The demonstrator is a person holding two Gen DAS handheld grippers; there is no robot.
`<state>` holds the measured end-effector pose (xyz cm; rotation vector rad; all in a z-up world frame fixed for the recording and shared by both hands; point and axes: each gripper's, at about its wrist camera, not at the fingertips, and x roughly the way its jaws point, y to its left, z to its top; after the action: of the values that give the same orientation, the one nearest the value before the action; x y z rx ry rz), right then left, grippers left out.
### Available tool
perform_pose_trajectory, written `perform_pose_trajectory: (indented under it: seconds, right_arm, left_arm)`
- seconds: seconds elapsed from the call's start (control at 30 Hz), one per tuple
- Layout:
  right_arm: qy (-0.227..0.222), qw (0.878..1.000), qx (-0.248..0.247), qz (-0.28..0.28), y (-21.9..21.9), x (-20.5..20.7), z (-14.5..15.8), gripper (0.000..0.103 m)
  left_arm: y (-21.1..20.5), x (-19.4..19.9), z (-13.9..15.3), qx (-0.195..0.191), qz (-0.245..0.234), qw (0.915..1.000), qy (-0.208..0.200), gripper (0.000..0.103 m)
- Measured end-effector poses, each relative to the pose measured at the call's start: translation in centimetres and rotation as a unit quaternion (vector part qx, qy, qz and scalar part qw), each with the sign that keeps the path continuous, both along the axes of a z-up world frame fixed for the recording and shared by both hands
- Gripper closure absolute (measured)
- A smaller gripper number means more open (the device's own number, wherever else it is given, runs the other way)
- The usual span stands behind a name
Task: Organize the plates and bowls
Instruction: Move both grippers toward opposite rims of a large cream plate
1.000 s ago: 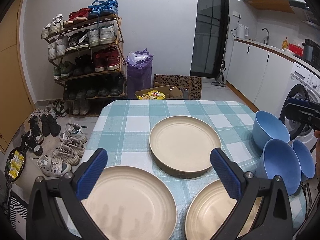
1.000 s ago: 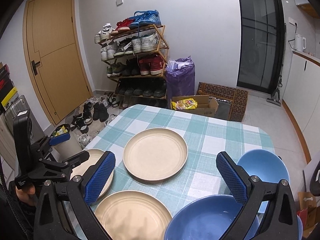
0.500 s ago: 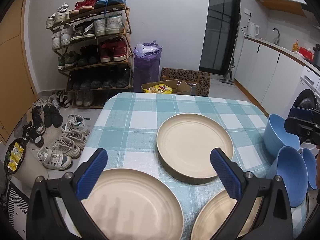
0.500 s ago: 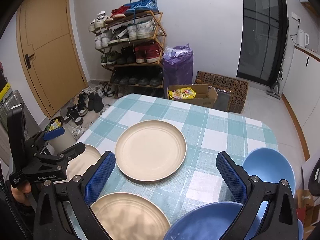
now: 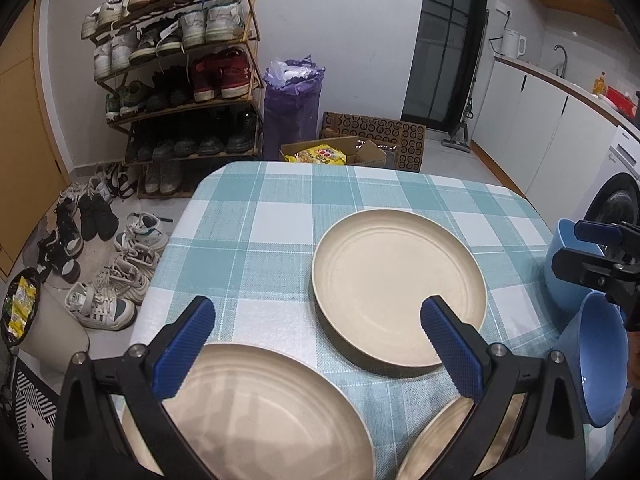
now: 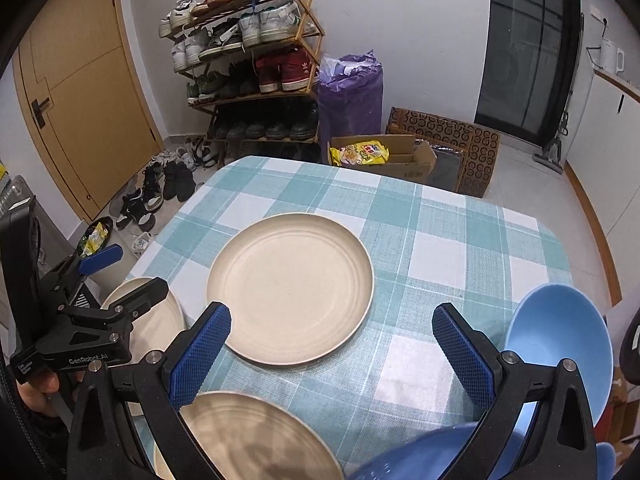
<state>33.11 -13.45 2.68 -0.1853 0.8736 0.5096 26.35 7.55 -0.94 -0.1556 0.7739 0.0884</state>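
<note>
Three round beige shallow plates are spread singly over the teal-and-white checked tablecloth (image 5: 256, 216) — a far plate (image 5: 398, 280) in the middle, a near-left plate (image 5: 264, 412) and a near-right plate (image 6: 248, 436), none resting on another. Blue plastic bowls are grouped at the table's right side: a far bowl (image 6: 560, 344) stands clear, a nearer bowl (image 5: 600, 356) leans on its side, and how the rest sit cannot be told. The left gripper (image 5: 316, 344) is held wide open above the near plates, gripping nothing; the right gripper (image 6: 332, 350) is likewise spread wide and empty, poised over the cloth between plates and bowls. No stacking appears to be done yet — gathering the plates into one pile and nesting the bowls is judged to remain.
</note>
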Motion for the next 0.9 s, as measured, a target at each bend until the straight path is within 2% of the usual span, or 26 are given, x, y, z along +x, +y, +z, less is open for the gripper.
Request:
perform_pose_trajectory:
  seconds: [0.53, 0.9]
  right_arm:
    - [0.047, 0.998, -0.032, -0.015, 1.2, 4.1, -4.0, 0.0]
    - [0.094, 0.994, -0.049, -0.026, 1.7, 6.5, -7.1, 0.0]
  left_arm:
    - [0.5, 2.9, -2.7, -0.021, -0.001, 0.999, 0.04, 0.001]
    - [0.2, 4.3, -4.0, -0.021, -0.012, 0.9977, 0.063, 0.005]
